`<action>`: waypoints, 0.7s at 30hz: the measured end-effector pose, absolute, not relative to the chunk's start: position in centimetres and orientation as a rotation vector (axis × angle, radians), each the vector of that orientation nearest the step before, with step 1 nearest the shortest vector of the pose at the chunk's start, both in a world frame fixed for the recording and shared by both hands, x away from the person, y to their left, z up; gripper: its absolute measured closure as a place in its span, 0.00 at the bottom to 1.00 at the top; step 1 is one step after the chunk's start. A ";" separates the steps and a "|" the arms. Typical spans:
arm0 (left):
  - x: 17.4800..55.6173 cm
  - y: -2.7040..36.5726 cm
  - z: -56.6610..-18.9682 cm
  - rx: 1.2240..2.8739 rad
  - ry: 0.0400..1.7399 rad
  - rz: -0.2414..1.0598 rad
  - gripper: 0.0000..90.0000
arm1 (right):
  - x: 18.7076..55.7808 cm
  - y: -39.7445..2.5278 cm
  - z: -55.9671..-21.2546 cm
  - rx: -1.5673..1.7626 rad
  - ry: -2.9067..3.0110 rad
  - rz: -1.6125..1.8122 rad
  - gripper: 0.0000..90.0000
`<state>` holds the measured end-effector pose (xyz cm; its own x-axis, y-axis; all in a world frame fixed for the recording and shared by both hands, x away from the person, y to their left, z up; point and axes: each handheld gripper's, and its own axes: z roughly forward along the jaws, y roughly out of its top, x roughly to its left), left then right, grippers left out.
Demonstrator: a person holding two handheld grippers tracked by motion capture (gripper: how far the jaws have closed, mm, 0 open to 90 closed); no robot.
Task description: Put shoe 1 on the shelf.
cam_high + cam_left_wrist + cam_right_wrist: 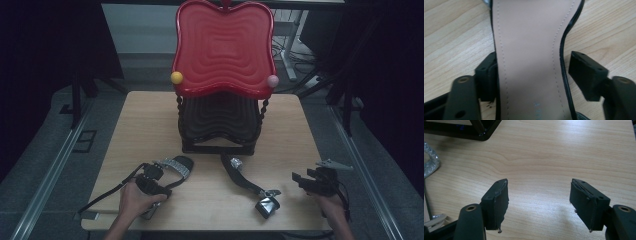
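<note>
A black sandal (176,165) with a silver glitter strap lies on the wooden table (150,115) at the front left. My left gripper (156,170) straddles it from behind. In the left gripper view its tan insole (529,50) runs up between the jaws of that gripper (534,62). The left jaw touches the sandal's edge and the right jaw stands off it, so the gripper is open. A second black sandal (246,183) lies at the front centre. At the front right my right gripper (303,179) is open over bare wood (539,187).
A two-tier rack stands at the back centre of the table, with a red wavy tray (223,47) on top and a black tray (220,120) below. A yellow ball (176,77) and a pink ball (272,80) cap its posts. Floor rails run along both sides.
</note>
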<state>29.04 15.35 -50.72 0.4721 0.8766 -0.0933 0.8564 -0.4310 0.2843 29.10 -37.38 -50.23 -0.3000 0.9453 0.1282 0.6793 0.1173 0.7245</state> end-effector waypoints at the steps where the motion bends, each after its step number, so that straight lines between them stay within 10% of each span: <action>1: 29.1 15.4 -50.7 2.423 1.489 0.100 0.36 | 29.1 -37.3 -50.2 1.579 2.040 0.999 0.35; 21: 29.1 19.1 -48.5 2.268 1.456 -0.050 0.47 | 29.1 -37.8 -50.1 1.591 2.010 1.008 0.35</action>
<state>29.13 19.12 -48.54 0.4443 0.8565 -0.2626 0.8724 -0.3470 0.3442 29.06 -37.83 -50.06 -0.2835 0.9498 0.1322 0.6738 0.0992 0.7323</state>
